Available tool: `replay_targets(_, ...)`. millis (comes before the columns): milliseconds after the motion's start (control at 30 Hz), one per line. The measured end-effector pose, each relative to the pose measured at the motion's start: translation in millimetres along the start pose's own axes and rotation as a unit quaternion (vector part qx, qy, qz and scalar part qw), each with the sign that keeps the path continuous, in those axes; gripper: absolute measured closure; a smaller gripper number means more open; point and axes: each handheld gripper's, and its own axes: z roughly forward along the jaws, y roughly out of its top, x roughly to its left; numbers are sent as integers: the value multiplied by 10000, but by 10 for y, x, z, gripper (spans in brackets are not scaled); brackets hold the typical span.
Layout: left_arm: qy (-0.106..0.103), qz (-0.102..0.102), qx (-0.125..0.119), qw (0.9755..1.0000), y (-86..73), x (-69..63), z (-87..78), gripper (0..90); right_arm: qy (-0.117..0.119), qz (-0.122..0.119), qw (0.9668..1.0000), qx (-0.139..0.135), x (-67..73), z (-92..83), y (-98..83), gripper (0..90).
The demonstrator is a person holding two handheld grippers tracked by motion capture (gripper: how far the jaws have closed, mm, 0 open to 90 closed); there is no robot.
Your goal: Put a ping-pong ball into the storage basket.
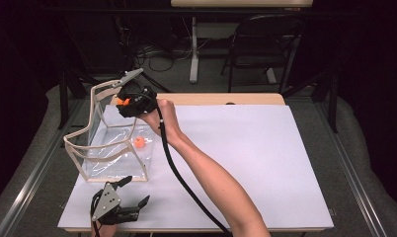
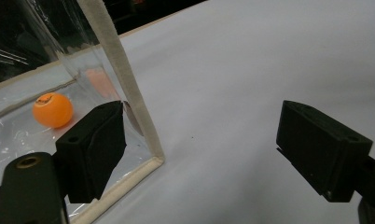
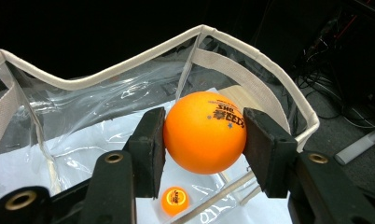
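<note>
A clear plastic bag [image 1: 112, 148] with beige trim stands open at the left of the white table top [image 1: 246, 158]. One orange ball [image 1: 138, 143] lies on the bag's floor. My right gripper [image 1: 124, 104] hangs over the bag's far top rim, shut on a second orange ball [image 3: 205, 132]; below it lie the bag's rim [image 3: 106, 74] and the lower ball [image 3: 175, 200]. My left gripper [image 1: 137, 190] rests open near the front edge, just in front of the bag. Its jaws stand wide apart beside the bag's corner trim [image 2: 129, 84], with the inner ball [image 2: 52, 109] behind the plastic.
The right gripper's black cable [image 1: 186, 187] trails along the forearm to the front edge. A wooden table edge [image 1: 226, 98] borders the white top at the back. Beyond it stand a folding chair [image 1: 265, 39] and a desk leg [image 1: 193, 49].
</note>
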Motion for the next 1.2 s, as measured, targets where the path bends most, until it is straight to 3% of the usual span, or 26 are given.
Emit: replay_targets(1200,10,-45,-7,10000,-7,6,-7,157,-22,25,9994,330,-9,229,-47,502)
